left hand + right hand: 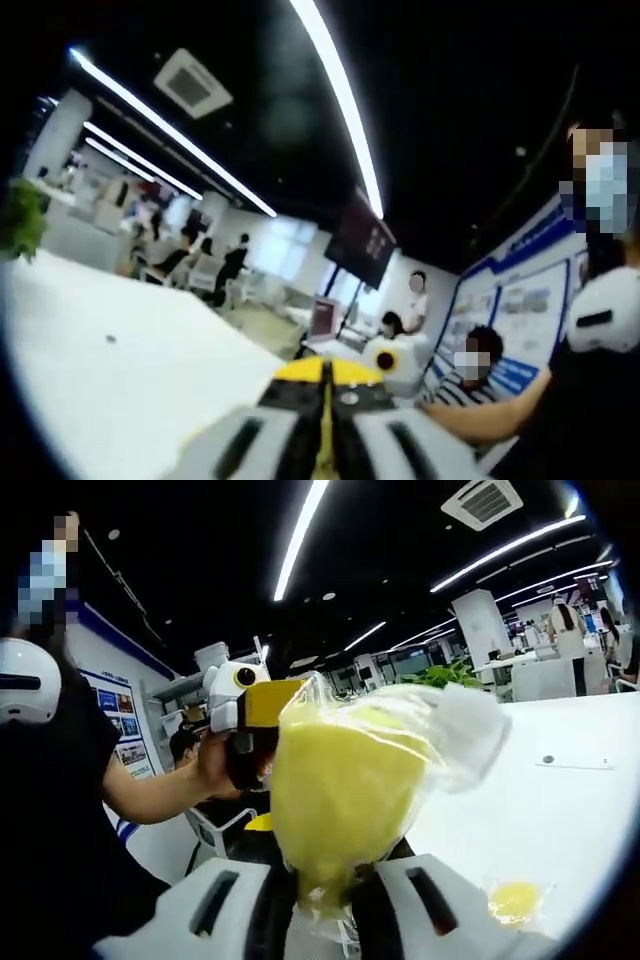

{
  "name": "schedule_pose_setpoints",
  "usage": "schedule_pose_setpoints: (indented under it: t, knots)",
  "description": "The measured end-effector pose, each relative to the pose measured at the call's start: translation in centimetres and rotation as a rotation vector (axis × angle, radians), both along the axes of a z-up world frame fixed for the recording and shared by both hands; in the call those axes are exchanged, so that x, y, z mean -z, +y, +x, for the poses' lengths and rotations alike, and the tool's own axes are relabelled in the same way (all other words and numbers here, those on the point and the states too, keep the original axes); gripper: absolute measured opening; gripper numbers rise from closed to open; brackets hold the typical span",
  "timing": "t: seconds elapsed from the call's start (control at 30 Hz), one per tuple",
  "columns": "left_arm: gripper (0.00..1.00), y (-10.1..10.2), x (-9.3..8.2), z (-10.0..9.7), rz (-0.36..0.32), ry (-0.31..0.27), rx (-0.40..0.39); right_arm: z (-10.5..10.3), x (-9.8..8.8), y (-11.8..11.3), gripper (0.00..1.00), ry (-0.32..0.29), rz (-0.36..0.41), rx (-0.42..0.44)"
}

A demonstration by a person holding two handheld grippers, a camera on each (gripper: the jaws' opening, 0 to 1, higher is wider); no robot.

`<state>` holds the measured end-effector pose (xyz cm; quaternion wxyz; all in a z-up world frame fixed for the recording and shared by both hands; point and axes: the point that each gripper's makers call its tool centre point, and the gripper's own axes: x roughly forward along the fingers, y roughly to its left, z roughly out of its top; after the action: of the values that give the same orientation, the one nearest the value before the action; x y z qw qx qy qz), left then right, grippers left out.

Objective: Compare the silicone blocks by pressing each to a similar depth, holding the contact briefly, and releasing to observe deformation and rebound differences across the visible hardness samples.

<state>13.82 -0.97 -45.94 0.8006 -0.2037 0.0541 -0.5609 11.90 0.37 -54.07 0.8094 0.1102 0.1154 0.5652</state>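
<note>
My right gripper [335,880] is shut on a yellow silicone block in a clear plastic bag [340,790], holding it up above the white table [560,810]. A second, smaller yellow bagged block [517,900] lies on the table at the lower right. Behind the held bag, a person's hand [213,762] holds my left gripper [250,715], which is yellow and black at the tip. In the left gripper view, the left gripper [325,378] has its jaws together with nothing between them, raised over the white table [120,370].
A person in a dark top [50,810] stands close by, at the left of the right gripper view. A small dark spot [547,760] sits on the table. Other people [478,375] sit beyond the table's edge, and a plant [22,215] stands at the far end.
</note>
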Motion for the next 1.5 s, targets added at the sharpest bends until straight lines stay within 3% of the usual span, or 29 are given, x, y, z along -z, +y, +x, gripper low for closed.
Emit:
schedule_pose_setpoints:
  t: [0.1, 0.2, 0.33, 0.7, 1.03, 1.1, 1.5]
  knots:
    - [0.0, 0.0, 0.1, 0.1, 0.0, 0.003, 0.001, -0.1, 0.2, 0.1, 0.19, 0.009, 0.008, -0.007]
    - [0.0, -0.1, 0.1, 0.1, 0.001, 0.002, 0.003, 0.0, 0.4, 0.2, 0.27, 0.012, 0.01, -0.003]
    - [0.0, -0.1, 0.1, 0.3, 0.011, -0.018, -0.008, 0.3, 0.7, 0.0, 0.26, 0.019, 0.009, 0.01]
    - [0.0, 0.3, 0.5, 0.5, 0.004, -0.003, -0.031, 1.3, 2.0, -1.1, 0.33, 0.029, 0.0, 0.088]
    - [0.0, 1.5, 1.5, 1.1, 0.013, 0.004, -0.079, 1.7, 6.0, -2.9, 0.4, 0.082, -0.089, 0.165]
    - [0.0, 1.7, 1.9, 1.4, 0.026, 0.005, -0.101, 1.4, 6.7, -3.2, 0.38, 0.075, -0.119, 0.173]
    - [0.0, 2.5, 4.4, 2.2, 0.06, 0.03, -0.144, 1.2, 10.5, -4.9, 0.47, 0.088, -0.263, 0.241]
